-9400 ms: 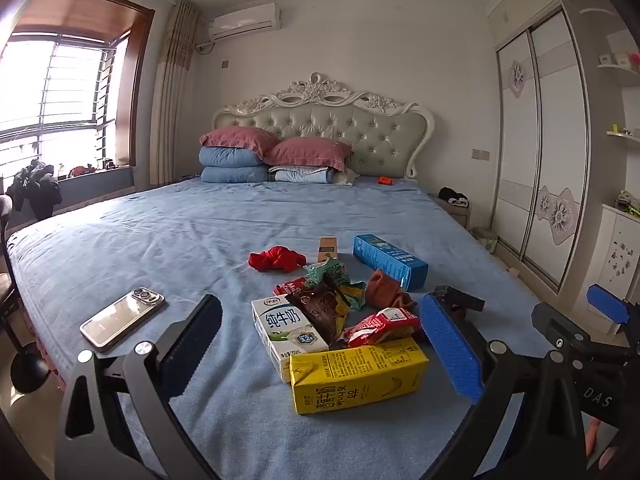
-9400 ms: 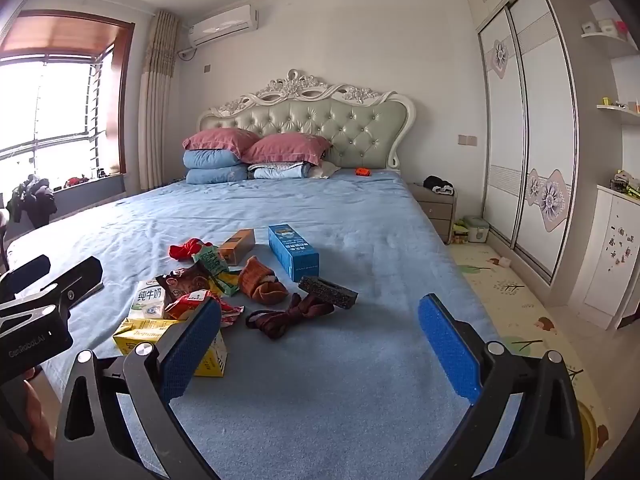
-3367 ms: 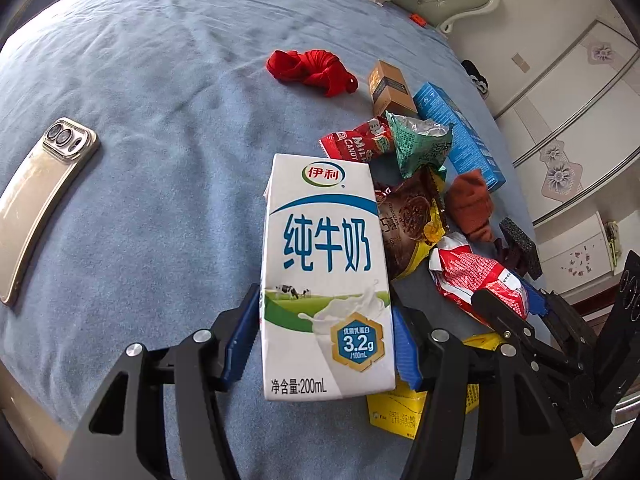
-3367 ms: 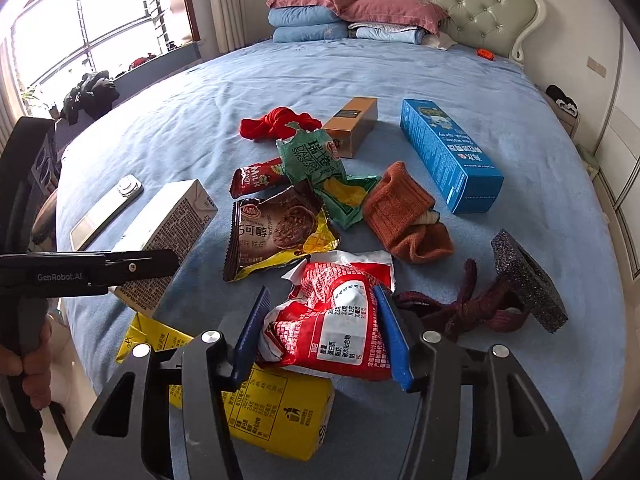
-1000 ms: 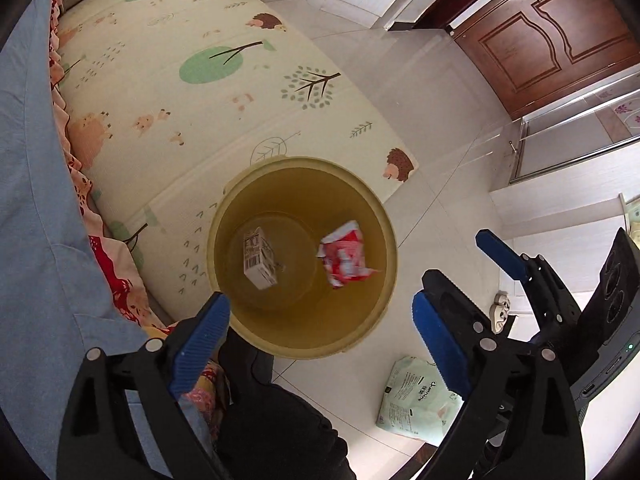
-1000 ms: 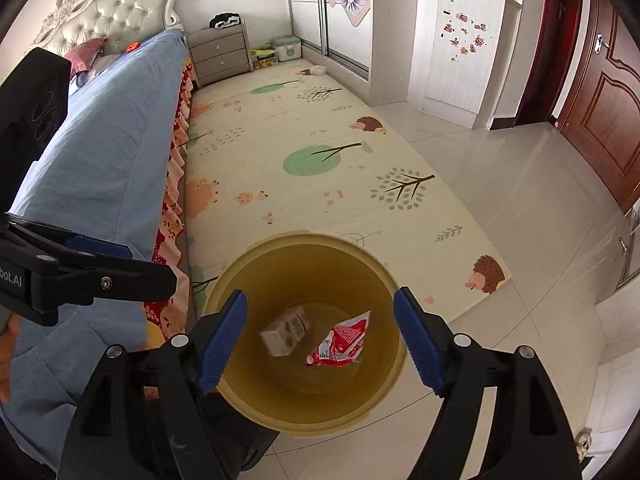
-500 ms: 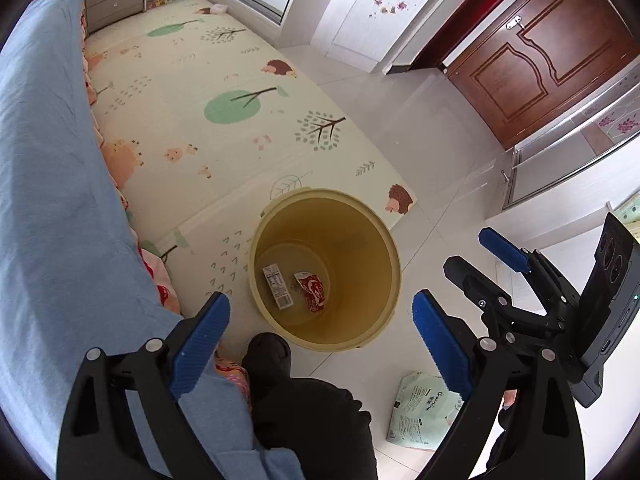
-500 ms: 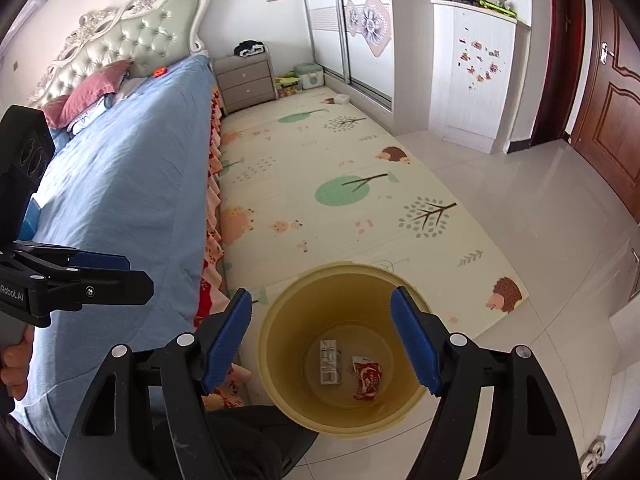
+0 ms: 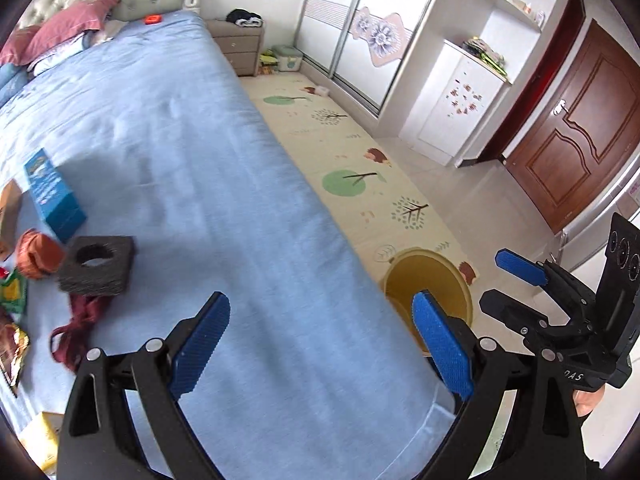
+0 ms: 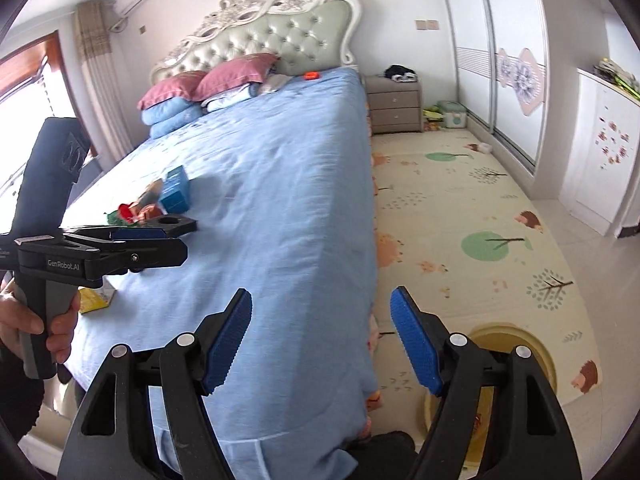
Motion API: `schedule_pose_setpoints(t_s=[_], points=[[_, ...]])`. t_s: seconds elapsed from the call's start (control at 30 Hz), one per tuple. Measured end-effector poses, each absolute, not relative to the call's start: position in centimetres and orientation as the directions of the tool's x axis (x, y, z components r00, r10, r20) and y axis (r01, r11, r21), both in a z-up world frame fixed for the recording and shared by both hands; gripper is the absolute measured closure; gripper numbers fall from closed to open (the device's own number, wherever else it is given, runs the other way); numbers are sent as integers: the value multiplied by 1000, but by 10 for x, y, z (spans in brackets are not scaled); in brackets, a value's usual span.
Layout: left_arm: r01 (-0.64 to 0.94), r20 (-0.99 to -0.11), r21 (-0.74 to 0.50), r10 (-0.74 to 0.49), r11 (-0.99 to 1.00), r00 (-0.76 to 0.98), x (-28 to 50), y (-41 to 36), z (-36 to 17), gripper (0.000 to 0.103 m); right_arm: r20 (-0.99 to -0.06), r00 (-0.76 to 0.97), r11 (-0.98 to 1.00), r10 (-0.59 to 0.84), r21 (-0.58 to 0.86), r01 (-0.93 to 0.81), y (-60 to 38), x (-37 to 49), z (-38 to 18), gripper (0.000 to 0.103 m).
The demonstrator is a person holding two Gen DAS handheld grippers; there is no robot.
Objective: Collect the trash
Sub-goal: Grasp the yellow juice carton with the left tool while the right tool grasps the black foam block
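Blue bed, tufted headboard, wardrobe

Left gripper and right gripper — both spread, empty.

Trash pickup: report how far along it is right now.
Done: can't confirm; the yellow bin interior is hidden here. In hand: nothing; the left gripper and right gripper are both open and empty. Left: wrappers, the blue box and a yellow carton remain on the bed.

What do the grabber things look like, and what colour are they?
Both the left gripper and the right gripper have black frames with silver screws and bumpy blue pads on the jaws. The left one's side reads "GenRobot.AI", above a grey handle.
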State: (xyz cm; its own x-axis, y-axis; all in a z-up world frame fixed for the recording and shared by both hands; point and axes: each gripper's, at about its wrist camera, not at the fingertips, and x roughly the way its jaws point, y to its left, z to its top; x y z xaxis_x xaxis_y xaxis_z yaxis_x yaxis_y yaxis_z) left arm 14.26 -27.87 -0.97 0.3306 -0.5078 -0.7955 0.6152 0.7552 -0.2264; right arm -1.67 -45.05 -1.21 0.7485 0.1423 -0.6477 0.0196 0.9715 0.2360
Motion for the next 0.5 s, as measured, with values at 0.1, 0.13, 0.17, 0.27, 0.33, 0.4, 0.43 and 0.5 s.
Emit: schedule_pose_setpoints(t_s=[0.1,0.13,0.17,0.27,0.33,0.4,0.43,0.5], points=[[579,-785,-193,-479,792,393,142,-228,-2,11,-642,739,970,202,233,-62,-413,-2,-5,33],[568,-783,-181,-467,803,411,141,-214,0,11,-643,733,969,221,233,-88,-401,4,-3,33],[559,-782,-169,-456,812,426,141,-201,2,11,-644,726,966,241,234,-113,-389,8,-1,33],[535,-775,-131,-422,835,470,136,-160,3,10,-651,698,953,299,241,-183,-355,20,1,30],[524,-776,-109,-402,845,486,134,-137,1,9,-651,686,946,323,235,-222,-331,22,1,25],[517,-781,-91,-383,851,494,132,-116,-3,9,-655,677,942,336,219,-254,-310,26,2,23],[516,-784,-83,-376,852,494,132,-105,-5,9,-658,671,939,342,215,-268,-301,28,2,22],[519,-790,-66,-362,852,494,130,-88,-9,9,-668,655,934,354,212,-288,-282,30,-1,22]])
